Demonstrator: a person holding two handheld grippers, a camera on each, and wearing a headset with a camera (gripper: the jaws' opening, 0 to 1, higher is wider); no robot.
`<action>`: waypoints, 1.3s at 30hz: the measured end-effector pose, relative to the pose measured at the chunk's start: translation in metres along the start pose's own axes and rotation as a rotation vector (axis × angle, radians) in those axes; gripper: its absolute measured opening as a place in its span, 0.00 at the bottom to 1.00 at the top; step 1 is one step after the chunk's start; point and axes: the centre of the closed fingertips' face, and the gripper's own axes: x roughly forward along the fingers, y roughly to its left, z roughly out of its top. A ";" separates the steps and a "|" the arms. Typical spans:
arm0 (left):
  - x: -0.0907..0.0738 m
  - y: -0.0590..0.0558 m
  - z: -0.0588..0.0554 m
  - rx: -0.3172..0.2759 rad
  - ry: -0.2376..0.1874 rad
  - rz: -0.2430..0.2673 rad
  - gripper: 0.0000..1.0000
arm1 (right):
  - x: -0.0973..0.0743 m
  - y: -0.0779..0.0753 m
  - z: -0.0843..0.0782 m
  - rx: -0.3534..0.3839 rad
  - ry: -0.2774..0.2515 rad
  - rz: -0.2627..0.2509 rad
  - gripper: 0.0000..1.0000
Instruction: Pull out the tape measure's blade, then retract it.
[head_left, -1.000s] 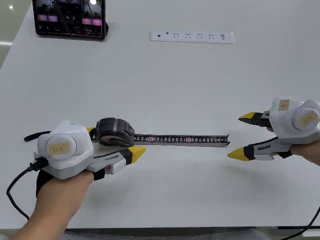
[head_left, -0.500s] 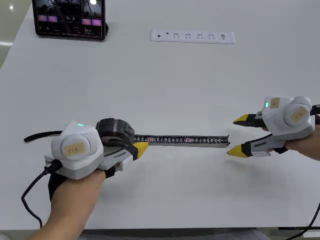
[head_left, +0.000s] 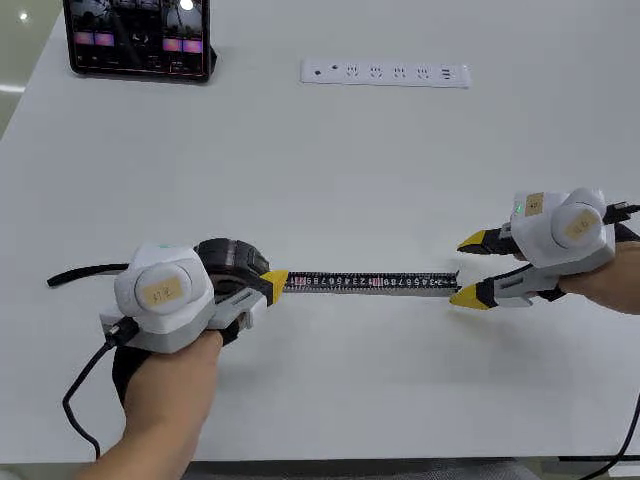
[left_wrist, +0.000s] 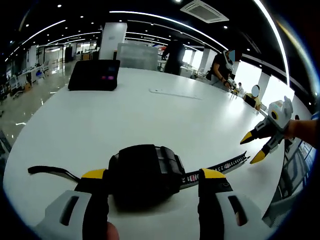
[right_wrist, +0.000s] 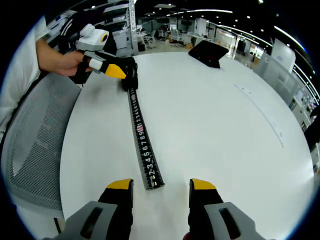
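The left gripper (left_wrist: 153, 175) has slid astride the round black tape-measure case (head_left: 234, 258), the right gripper (head_left: 466, 269) toward the extended black blade (head_left: 370, 282); both spread, nothing gripped yet.

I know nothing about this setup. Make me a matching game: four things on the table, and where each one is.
1. tape measure case
2. blade
3. power strip
4. tablet

A. lying flat, far side of table
B. propped up, far left corner
C. between the fingers of the left gripper
D. stretched out toward right gripper

Pairs: 1-C, 2-D, 3-A, 4-B.
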 end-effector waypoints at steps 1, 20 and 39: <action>0.000 0.000 0.000 0.001 0.001 0.003 0.68 | 0.000 0.000 0.000 0.000 0.000 0.000 0.42; 0.005 0.006 -0.004 -0.024 0.005 0.059 0.64 | 0.004 -0.001 0.000 -0.024 0.018 0.019 0.37; 0.007 0.008 -0.004 -0.034 0.015 0.060 0.62 | 0.010 0.006 -0.001 -0.053 0.048 0.066 0.26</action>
